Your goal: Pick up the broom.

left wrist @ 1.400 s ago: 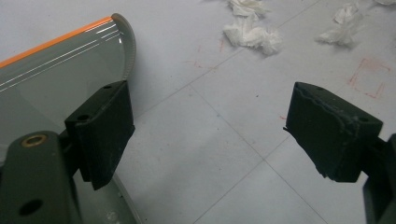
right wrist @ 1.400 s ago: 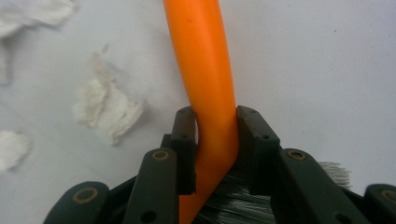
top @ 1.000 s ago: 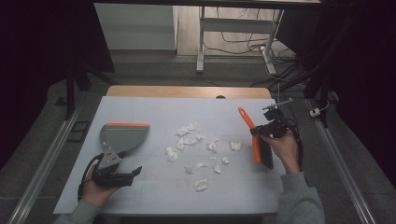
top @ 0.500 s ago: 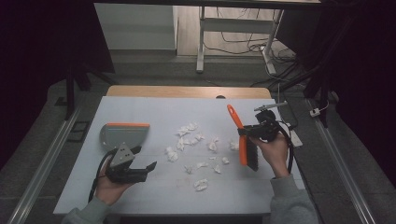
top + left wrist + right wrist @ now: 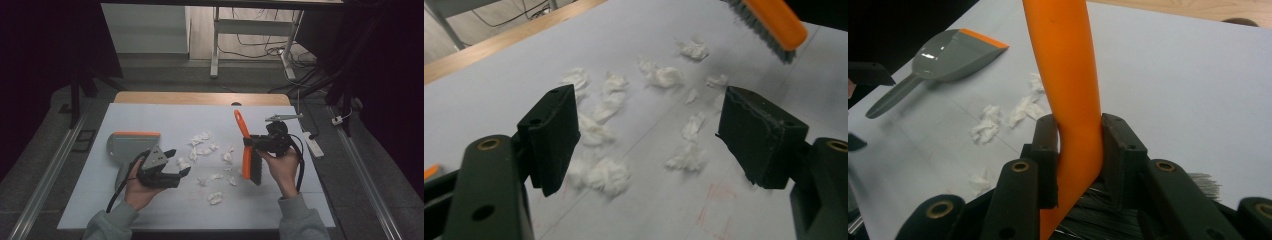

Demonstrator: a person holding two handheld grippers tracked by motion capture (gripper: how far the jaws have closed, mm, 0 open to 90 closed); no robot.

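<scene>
The right tongs [image 5: 260,142] pinch the orange brush [image 5: 246,145] right of the paper scraps [image 5: 204,150] mid-desk; the right gripper view shows the pads clamping its handle. The left tongs [image 5: 644,135], empty, have just been closing yet stand spread near the grey dustpan [image 5: 127,146].

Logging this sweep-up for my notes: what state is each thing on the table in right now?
Orange-handled brush: gripped, lifted, bristles down.
Grey plastic dustpan with orange lip: lying flat on the table, unheld.
White crumpled paper scraps: scattered loose, unswept.
Left gripper: open, empty, jaws just closing slightly.
Right gripper: shut on the brush handle.
</scene>
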